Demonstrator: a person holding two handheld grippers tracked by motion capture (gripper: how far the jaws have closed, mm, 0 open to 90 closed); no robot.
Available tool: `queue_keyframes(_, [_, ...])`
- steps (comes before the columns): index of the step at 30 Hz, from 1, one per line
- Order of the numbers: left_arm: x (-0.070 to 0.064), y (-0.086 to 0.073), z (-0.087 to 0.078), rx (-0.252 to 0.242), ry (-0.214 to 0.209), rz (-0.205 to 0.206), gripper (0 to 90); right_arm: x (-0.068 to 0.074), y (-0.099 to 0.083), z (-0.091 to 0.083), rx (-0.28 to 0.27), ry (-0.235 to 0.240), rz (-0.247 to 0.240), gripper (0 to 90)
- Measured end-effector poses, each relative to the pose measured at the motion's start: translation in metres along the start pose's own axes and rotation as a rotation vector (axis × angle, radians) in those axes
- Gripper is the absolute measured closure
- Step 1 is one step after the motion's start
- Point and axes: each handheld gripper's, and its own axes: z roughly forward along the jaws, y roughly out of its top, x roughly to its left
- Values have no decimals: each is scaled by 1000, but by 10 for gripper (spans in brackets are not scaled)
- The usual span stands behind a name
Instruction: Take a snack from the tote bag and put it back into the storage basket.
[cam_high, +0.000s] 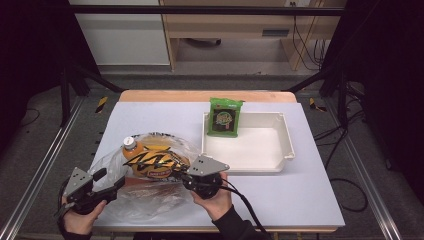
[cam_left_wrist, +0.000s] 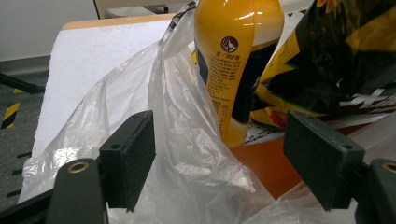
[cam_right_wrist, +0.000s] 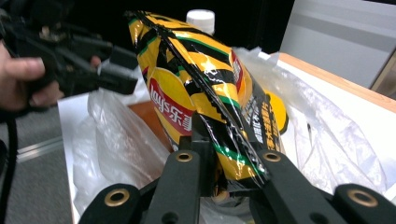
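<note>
High view, right tool (cam_high: 181, 173): I have it clamped on the near end of the chip bag (cam_high: 155, 164), which lies across the mouth of the clear plastic bag (cam_high: 145, 200) at the near left of the table (cam_high: 300, 200). I judge the grip is there so the packet can be drawn out lengthwise.
High view, left tool (cam_high: 116, 184): set at the plastic bag's left edge, jaws apart, placed to pin the film so the bag does not follow the packet.
High view, tray (cam_high: 287, 142): white, well apart to the right, with a green packet (cam_high: 226, 116) leaning on its far wall; I judge it the likely destination.
Left gripper view, left tool (cam_left_wrist: 219, 158): jaws wide, a fold of film between them but not pinched. The orange bottle (cam_left_wrist: 233, 60) stands just behind, beside the chip bag (cam_left_wrist: 327, 60).
Right gripper view, right tool (cam_right_wrist: 226, 163): closed on the crimped seam of the chip bag (cam_right_wrist: 196, 88), which rises tilted away from it. The bottle's white cap (cam_right_wrist: 201, 19) shows behind; the left tool (cam_right_wrist: 112, 70) waits at the far side.
Risk: I judge the thin film may lift with the packet.
</note>
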Motion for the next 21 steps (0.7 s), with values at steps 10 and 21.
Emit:
queue_keyframes(10, [-2,-1,1,4,-3,4,248,-2,26,-14,-59,35,25,859])
queue_keyframes(21, [-3,-1,2,10,-4,11,247,0,59,-28,-132,41,20,861])
